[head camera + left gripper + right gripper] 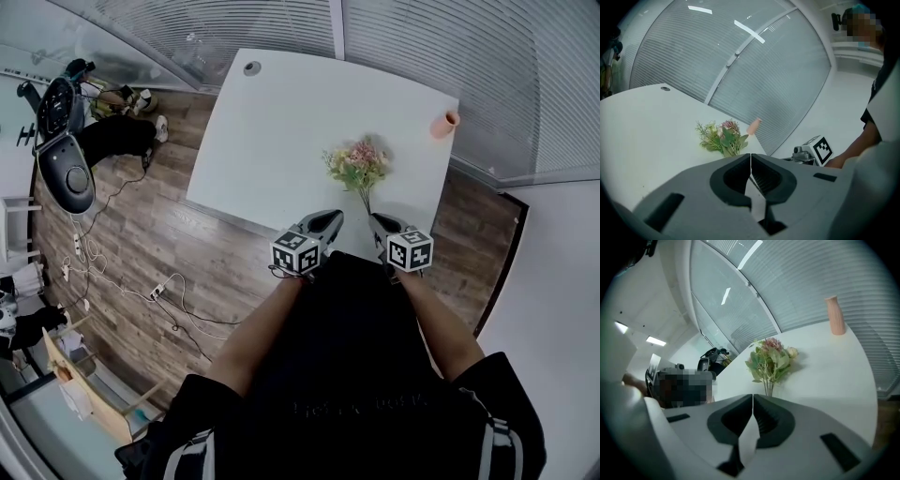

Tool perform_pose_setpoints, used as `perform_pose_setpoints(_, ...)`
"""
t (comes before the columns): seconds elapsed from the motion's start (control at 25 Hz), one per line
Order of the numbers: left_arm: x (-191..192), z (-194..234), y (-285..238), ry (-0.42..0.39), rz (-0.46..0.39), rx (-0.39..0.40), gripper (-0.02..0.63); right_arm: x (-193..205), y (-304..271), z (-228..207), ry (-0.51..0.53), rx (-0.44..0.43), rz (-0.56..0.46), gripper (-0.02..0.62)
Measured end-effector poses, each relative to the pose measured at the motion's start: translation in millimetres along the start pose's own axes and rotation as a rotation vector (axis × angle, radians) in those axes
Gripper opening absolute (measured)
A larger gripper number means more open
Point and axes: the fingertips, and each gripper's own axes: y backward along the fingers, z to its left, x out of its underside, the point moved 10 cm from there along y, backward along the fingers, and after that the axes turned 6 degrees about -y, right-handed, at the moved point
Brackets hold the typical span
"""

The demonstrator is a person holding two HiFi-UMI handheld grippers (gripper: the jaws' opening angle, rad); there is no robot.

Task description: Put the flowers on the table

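Observation:
A small bunch of pink and green flowers [358, 167] lies on the white table [272, 141], its stems pointing toward me. In the right gripper view the flowers [771, 359] sit just beyond my right gripper [753, 396], whose jaws are shut with nothing between them. The stem ends stop just ahead of its tips [377, 219]. My left gripper [331, 217] hovers at the table's near edge, left of the stems, jaws also shut and empty [750, 154]. From there the flowers [723, 138] appear ahead and a little left.
A pink vase [443, 124] stands at the table's far right corner. A cable hole [251, 67] sits at the far left corner. An office chair [64, 141] and loose cables [141, 281] are on the wooden floor to the left. Glass walls with blinds ring the table.

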Motion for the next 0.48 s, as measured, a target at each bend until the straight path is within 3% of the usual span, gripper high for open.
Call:
perform_pose_setpoints(0.24,-6.4,-14.0,7.3,-0.08,0.002,0.015,0.02,-5.4,14.4,12.6,0.063,-0.031,-0.024,0.029)
perform_pose_setpoints(0.48,-21.0,-31.2,22.6,-0.159,-0.066,0.013,0.02,-21.9,40.0,42.2,0.102,-0.097,-0.129,0.029)
